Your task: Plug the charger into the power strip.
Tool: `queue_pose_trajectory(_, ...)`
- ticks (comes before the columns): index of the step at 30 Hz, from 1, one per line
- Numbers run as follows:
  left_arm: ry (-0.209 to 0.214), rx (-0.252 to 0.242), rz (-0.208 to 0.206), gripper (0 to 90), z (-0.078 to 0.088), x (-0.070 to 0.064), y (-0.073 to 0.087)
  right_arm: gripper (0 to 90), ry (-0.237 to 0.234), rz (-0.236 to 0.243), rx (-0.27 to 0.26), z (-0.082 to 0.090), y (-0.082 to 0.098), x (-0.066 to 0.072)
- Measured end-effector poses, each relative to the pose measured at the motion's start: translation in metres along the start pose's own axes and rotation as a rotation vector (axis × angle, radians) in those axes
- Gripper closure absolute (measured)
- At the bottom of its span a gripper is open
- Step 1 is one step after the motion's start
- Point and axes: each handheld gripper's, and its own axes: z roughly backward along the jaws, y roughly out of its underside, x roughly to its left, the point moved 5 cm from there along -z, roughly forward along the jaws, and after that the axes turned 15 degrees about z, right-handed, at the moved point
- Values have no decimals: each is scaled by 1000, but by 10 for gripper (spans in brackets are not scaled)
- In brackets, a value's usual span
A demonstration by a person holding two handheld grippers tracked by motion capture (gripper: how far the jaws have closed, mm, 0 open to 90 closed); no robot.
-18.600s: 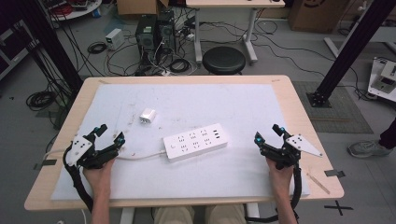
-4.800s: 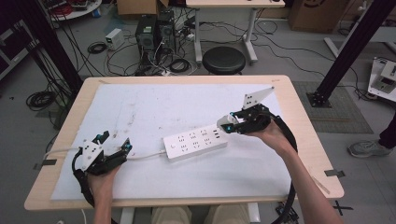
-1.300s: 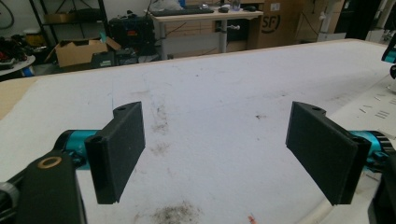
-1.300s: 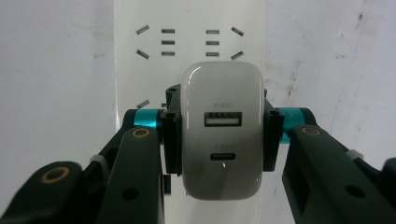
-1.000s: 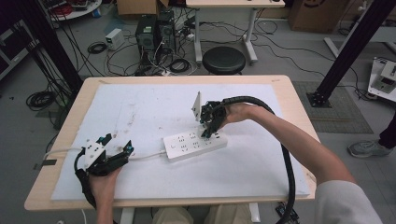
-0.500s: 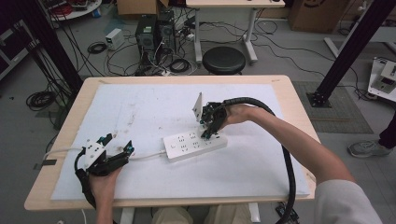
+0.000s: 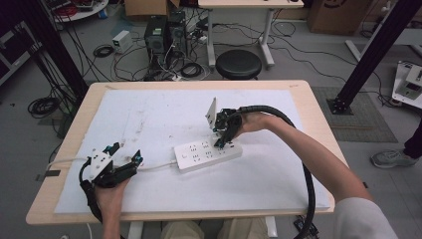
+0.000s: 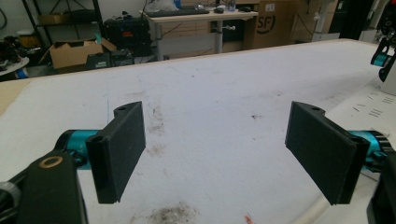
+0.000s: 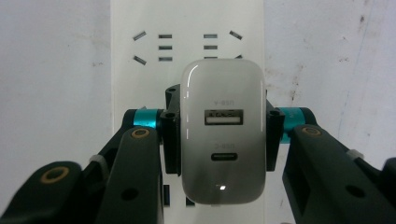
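Fingers [image 9: 170,140] of the right gripper [image 7: 222,133] clamp both sides of a glossy white rectangular USB charger [image 9: 223,133], its small light lit, pressed onto the long white plastic power strip [image 7: 208,155] at the middle of the white-covered wooden surface [image 7: 149,114]. Nearer the person, the left gripper [image 7: 115,159] rests with fingers [image 8: 116,149] wide apart, holding nothing.

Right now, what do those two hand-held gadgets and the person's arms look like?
Both the left gripper and the right gripper are black with teal collars, flat black jaws and a pale three-cornered top plate. A ribbed black cable trails from the right one. The right arm wears a white short sleeve.
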Motion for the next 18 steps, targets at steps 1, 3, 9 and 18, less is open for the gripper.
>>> queue_pose_trajectory(1,-1,-1,1,202,0,0,0,632,0,0,0,0,0,0)
queue_pose_trajectory(3,-2,0,2,202,0,0,0,630,1,11,9,0,-1,1)
queue_pose_trajectory(9,-1,-2,2,202,0,-1,0,557,-4,-3,9,0,-1,0)
queue_pose_trajectory(18,2,-3,-2,202,0,-1,0,220,25,-108,-42,7,-1,-1)
